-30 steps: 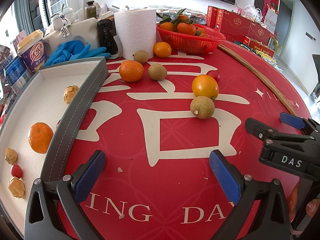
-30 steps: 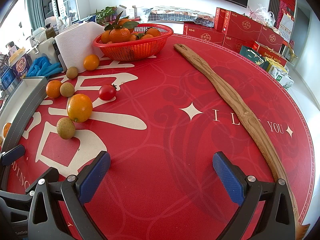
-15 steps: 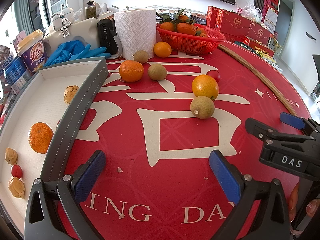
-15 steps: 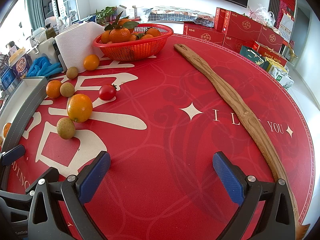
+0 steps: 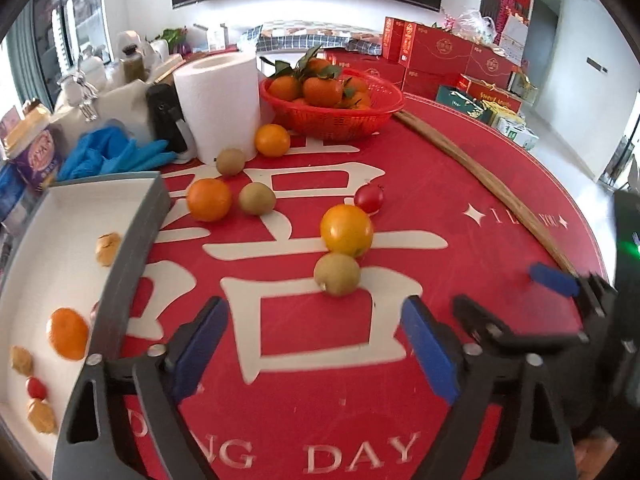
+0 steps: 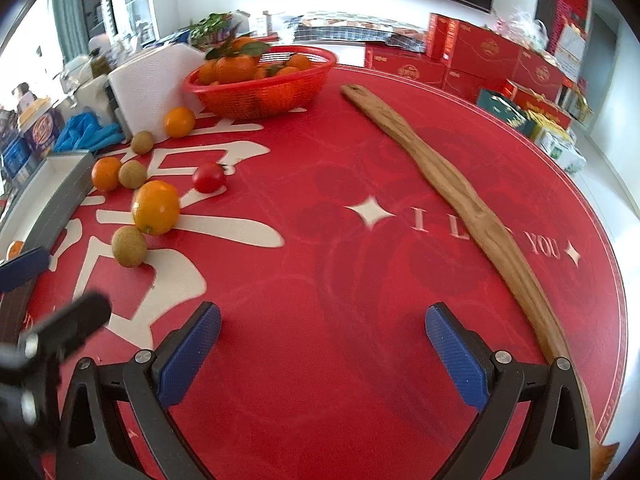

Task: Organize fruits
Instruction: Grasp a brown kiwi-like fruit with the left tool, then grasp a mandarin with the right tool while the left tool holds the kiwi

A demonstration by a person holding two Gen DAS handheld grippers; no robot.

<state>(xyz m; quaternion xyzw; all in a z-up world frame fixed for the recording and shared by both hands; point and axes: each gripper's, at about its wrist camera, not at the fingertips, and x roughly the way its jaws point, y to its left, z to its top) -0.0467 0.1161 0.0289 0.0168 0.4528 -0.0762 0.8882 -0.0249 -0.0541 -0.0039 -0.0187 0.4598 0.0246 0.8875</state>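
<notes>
Loose fruit lies on the red tablecloth: a kiwi nearest, a large orange behind it, a cherry tomato, another orange, two more kiwis and a small orange. My left gripper is open and empty, just short of the near kiwi. My right gripper is open and empty over bare cloth; the same kiwi and large orange lie to its left. A grey-rimmed white tray at left holds an orange, a small tomato and walnuts.
A red basket of tangerines stands at the back beside a paper towel roll. Blue gloves and jars crowd the back left. A long wooden stick lies across the right side. The right gripper also shows at the left wrist view's right edge.
My left gripper has moved forward and right towards the near kiwi. My right gripper has shifted slightly forward. Both stay open. No fruit has moved.
</notes>
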